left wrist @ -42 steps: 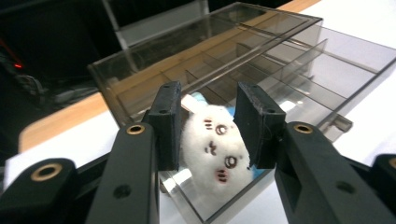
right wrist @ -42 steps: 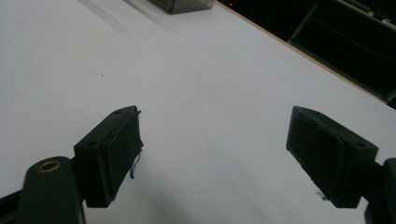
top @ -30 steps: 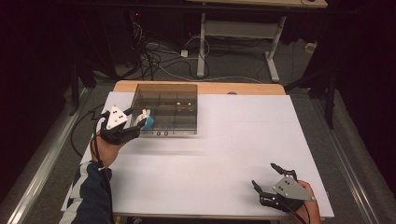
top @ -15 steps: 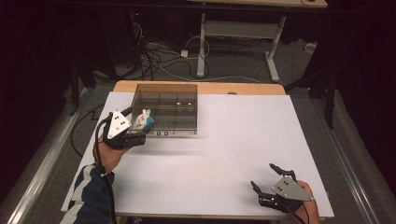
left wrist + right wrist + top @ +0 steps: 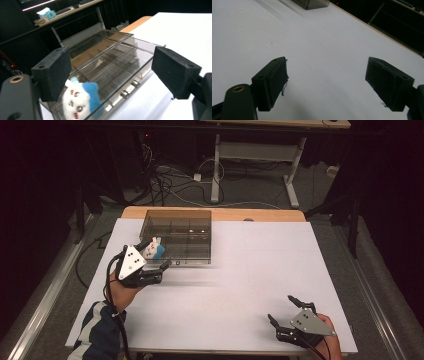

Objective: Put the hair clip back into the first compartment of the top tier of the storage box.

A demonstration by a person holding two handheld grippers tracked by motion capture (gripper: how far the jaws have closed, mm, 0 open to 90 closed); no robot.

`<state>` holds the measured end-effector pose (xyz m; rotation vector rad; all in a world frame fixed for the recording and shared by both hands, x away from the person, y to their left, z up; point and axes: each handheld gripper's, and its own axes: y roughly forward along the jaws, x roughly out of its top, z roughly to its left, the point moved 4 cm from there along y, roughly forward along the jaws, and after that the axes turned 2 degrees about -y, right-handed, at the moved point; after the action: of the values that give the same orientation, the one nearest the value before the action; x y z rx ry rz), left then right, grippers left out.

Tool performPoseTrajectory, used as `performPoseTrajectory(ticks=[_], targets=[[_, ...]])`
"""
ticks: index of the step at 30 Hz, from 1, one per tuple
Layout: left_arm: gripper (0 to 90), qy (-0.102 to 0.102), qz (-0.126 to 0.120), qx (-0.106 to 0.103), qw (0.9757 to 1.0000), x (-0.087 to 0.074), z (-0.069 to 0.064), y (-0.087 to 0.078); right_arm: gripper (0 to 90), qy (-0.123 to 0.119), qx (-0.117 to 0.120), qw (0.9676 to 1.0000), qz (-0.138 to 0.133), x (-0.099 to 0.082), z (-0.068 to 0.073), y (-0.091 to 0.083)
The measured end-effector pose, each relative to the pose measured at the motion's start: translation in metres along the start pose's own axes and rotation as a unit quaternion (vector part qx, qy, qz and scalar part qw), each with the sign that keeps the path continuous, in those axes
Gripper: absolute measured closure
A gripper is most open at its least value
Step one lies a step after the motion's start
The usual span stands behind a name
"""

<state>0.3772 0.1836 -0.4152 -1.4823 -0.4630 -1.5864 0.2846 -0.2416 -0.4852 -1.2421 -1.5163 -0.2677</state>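
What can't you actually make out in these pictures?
- Plush toy: in the left claw view the bottom edge cuts off its lower part; whether it lies in a compartment or against the box wall is unclear.
- Clear box: its compartments' contents are too small and glary in the high view.
- Right claw: the picture's edge cuts off the hand holding it.
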Motion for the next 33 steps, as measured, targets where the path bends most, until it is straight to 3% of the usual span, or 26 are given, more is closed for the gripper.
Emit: performPoseTrajectory(ticks=[23,33], targets=[[15.7,0.035,-0.017,-0.035,0.9986,0.004,-0.040,-0.004,18.4,-0.007,0.010,0.9999,-0.004,0.005,0.010,0.001],[15.7,0.048,-0.011,-0.054,0.9974,-0.001,-0.055,-0.005,18.4,-0.011,0.014,0.9998,-0.006,0.007,0.014,0.001]])
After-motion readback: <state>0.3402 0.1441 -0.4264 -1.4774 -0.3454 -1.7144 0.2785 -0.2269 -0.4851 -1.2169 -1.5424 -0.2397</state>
